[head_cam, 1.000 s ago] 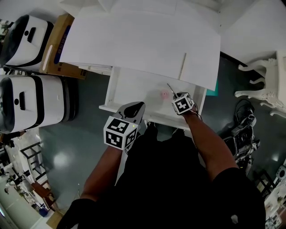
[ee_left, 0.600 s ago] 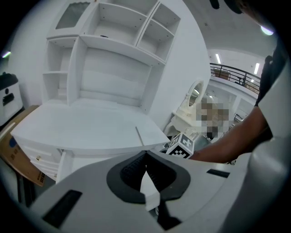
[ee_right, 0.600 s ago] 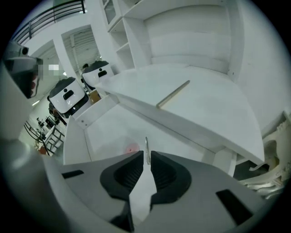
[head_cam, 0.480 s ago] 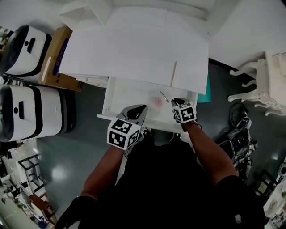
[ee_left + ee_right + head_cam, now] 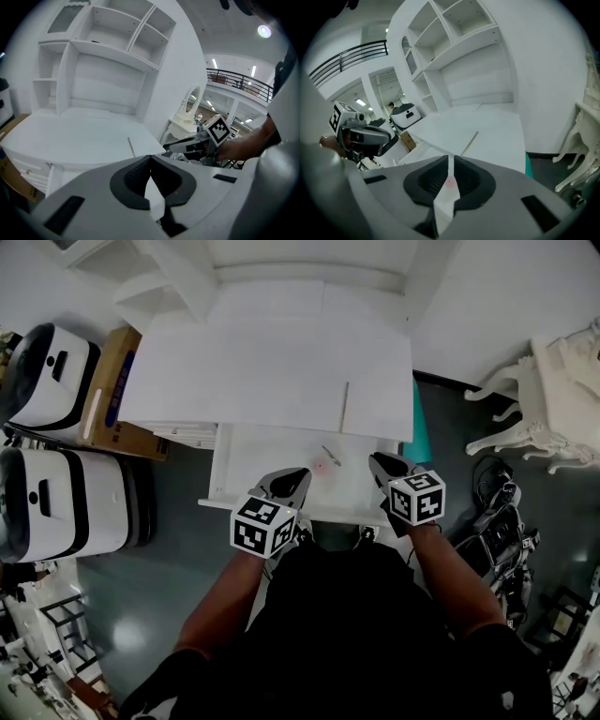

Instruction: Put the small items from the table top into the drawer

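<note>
My right gripper [image 5: 379, 463] has drawn back to the right since half a second ago. The thin metal piece [image 5: 331, 454] that was by its tip then lies alone on the drawer [image 5: 246, 457] floor. It is just right of centre in the head view, just up and right of the small pink item [image 5: 320, 466]. I cannot tell whether the two touch. Both are inside the open drawer, which juts out below the front edge of the table top [image 5: 272, 362].

In the right gripper view the jaws stand a narrow slit apart with nothing between them. The pink item [image 5: 451, 183] shows through that slit on the drawer floor. My left gripper [image 5: 298, 474] hovers over the drawer's front part, just left of the pink item and apart from it. In the left gripper view its pad tips meet, closed on nothing, and only white drawer surface shows in the wedge behind them.

A thin stick [image 5: 344, 407] lies on the table top near its front edge, above the two items in the frame. Open hutch shelves [image 5: 108, 56] rise behind the table top. At the left edge of the head view stand two white-and-black machines [image 5: 56, 474], with a cardboard box [image 5: 112, 390] beside the upper one. A white chair [image 5: 534, 399] is at the right edge.
</note>
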Available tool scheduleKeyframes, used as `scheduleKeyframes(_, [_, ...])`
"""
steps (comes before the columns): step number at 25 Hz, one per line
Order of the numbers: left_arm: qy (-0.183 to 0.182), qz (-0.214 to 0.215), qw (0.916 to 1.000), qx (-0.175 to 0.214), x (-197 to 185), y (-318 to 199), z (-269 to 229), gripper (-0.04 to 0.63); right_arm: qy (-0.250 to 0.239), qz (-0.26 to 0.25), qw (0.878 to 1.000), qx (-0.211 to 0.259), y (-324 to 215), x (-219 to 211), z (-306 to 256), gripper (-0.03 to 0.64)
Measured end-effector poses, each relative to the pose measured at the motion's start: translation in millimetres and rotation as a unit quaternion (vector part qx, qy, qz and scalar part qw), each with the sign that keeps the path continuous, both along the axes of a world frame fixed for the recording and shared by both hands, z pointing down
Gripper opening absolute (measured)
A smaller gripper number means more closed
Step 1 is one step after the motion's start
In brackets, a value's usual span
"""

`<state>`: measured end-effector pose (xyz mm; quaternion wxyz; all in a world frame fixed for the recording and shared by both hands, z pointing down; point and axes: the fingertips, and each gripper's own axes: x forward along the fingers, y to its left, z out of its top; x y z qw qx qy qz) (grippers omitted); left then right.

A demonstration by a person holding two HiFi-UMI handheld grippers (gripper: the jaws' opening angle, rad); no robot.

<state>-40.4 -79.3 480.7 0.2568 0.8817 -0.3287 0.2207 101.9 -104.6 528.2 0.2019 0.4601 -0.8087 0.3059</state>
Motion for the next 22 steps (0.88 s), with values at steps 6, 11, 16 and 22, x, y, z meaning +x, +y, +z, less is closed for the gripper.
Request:
scheduleKeyframes(6, [0.006, 0.013, 0.9997, 0.018, 19, 1, -12, 0.003, -0.014, 0.006, 0.999, 0.046, 16, 15, -47, 0.051])
scheduleKeyframes(11, [0.003, 0.017, 0.9996, 0.023, 21, 4, -17, 0.003, -0.031, 0.034, 0.998, 0.045, 29, 29, -55, 0.043])
scheduleKeyframes(16, [0.01, 0.015, 0.9996, 0.022, 19, 7, -24, 0.003, -0.019, 0.047, 0.997, 0.054, 39, 40, -57, 0.043])
scheduleKeyframes(22, [0.007, 0.026, 0.9992, 0.029, 26, 9, -31, 0.003, -0.016, 0.05, 0.997, 0.061, 42, 42, -54, 0.043])
